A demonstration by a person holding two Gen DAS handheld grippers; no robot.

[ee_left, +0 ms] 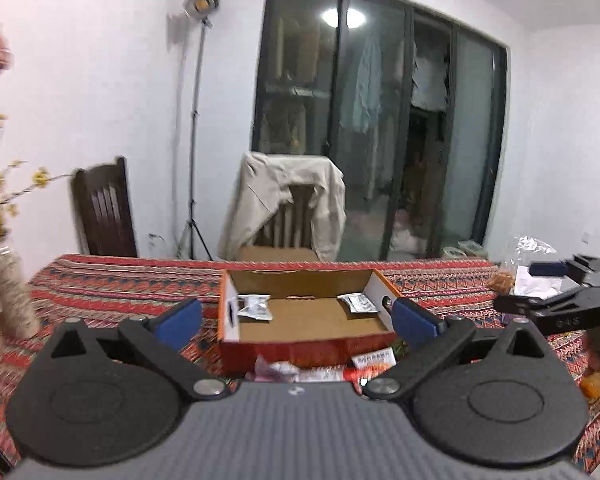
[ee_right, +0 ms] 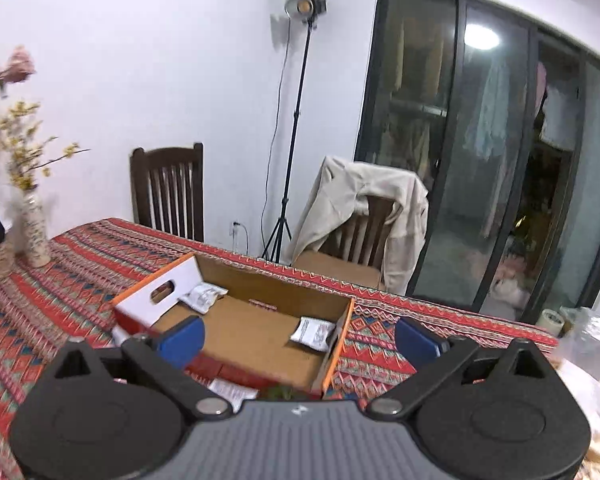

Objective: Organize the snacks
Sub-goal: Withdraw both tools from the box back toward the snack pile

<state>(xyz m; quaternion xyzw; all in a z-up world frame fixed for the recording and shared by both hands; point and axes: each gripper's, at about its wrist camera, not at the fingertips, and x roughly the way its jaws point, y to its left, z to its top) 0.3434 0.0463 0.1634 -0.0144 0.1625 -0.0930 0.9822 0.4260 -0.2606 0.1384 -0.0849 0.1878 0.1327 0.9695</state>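
Grippers (ee_left: 296,316) (ee_right: 298,334) both released, empty, above the box (ee_left: 300,320).
Loose packets (ee_left: 254,307) at lower centre could slide off the bench (ee_left: 120,284) if nudged.

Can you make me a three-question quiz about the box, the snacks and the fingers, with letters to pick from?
1. Where are the white snack packets?
A. inside the cardboard box
B. on the chair
C. in the vase

2. How many packets lie in the box?
A. five
B. none
C. two

3. How are the left gripper and right gripper?
A. both open and empty
B. both squeezing a packet
C. one holding the box

Answers: 1 A, the packets lie on the box's floor at its two ends. 2 C, one at each end. 3 A, the blue fingers stand wide apart with nothing between them in both views.
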